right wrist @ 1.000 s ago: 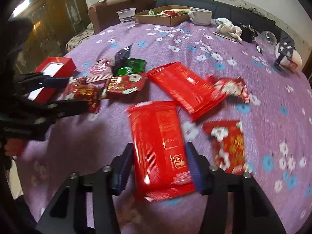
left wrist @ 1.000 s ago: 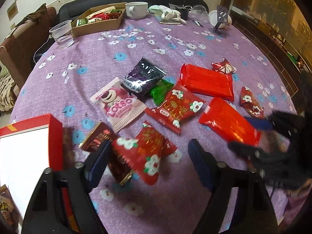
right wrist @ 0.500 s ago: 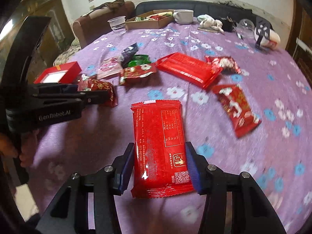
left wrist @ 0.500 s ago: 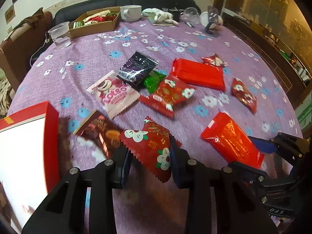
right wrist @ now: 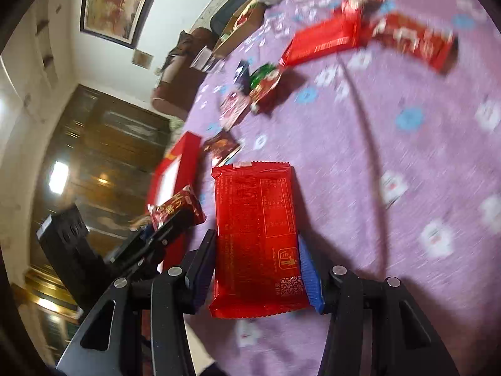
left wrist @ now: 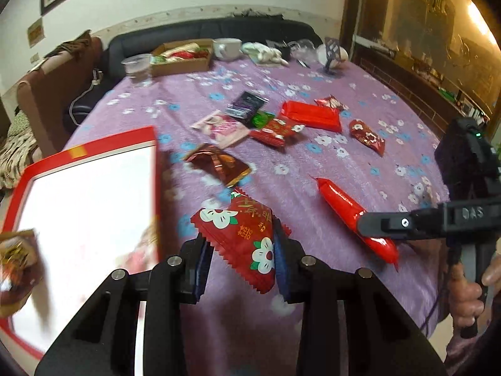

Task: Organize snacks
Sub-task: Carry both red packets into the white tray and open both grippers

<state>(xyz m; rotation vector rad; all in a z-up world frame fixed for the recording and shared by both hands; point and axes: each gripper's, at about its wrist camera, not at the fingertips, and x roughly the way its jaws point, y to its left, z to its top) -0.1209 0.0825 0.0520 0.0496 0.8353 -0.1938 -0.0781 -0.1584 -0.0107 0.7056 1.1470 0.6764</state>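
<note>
Snacks had both left the surface within the last second: the left gripper (left wrist: 239, 261) clenched the flowered packet (left wrist: 242, 236), the right gripper (right wrist: 256, 266) the red pack (right wrist: 256, 235), both carried toward the red box (left wrist: 84, 206) at the left edge.

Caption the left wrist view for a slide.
Left gripper lifts a flowered red snack packet beside the red box; more snacks lie beyond.

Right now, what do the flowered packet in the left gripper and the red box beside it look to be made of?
The flowered red packet looks like glossy plastic film: zigzag-cut sealed edges and a soft sheen. The left gripper is clamped on it. The red box seems to be printed cardboard with a stiff, straight rim and white inside, though blur leaves its finish uncertain.
</note>
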